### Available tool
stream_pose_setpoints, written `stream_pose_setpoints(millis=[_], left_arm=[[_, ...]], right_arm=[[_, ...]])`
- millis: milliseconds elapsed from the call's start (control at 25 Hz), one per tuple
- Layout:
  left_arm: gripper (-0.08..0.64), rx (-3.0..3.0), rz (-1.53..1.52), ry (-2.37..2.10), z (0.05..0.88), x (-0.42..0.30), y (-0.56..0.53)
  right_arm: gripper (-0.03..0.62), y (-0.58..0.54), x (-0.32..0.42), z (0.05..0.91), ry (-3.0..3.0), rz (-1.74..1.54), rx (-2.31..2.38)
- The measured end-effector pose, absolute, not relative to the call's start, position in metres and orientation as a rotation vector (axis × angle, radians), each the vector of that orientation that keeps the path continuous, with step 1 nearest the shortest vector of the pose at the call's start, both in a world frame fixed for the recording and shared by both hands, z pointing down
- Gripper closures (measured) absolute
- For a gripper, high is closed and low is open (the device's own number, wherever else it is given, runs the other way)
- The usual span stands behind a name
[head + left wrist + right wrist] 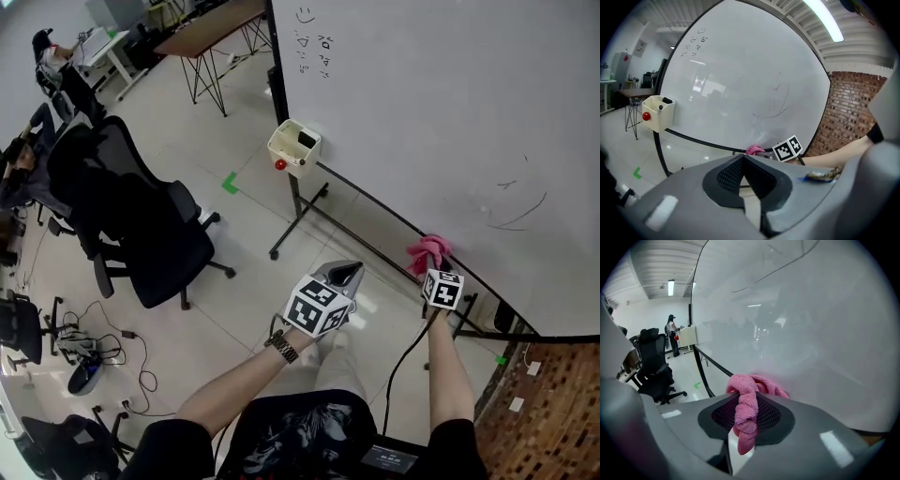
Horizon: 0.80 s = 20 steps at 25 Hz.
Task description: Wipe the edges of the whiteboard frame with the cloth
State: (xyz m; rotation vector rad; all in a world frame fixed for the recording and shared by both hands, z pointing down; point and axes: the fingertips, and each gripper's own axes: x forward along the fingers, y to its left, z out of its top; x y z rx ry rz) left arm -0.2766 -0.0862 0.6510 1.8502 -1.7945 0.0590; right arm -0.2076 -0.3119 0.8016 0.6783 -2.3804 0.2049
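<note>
A large whiteboard (441, 112) on a black wheeled stand fills the upper right of the head view; its black bottom frame edge (375, 203) slants down to the right. My right gripper (431, 262) is shut on a pink cloth (428, 251), and the cloth lies against that bottom edge. In the right gripper view the pink cloth (747, 404) hangs pinched between the jaws, right at the board surface (811, 324). My left gripper (345, 274) is shut and empty, held off the board over the floor. From the left gripper view the cloth (754, 150) shows at the board's lower edge.
A cream marker tray (294, 147) with a red knob hangs on the frame's left end. A black office chair (141, 216) stands to the left, with cables on the floor (112, 347). A brick wall (553, 412) is at the lower right. A person stands far off (672, 331).
</note>
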Motion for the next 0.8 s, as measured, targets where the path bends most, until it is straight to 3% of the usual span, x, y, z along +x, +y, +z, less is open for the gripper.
stream_pose_setpoints(millis=[480, 800], left_arm=[[0.560, 1.887, -0.021, -1.789, 0.659, -0.425, -0.062], [0.560, 1.859, 0.039, -1.790, 0.642, -0.541, -0.029]], right_arm=[[0.515, -0.253, -0.408, 0.836, -2.345, 0.047, 0.322], [0.517, -0.196, -0.551, 0.823, -2.465, 0.171, 0.274]])
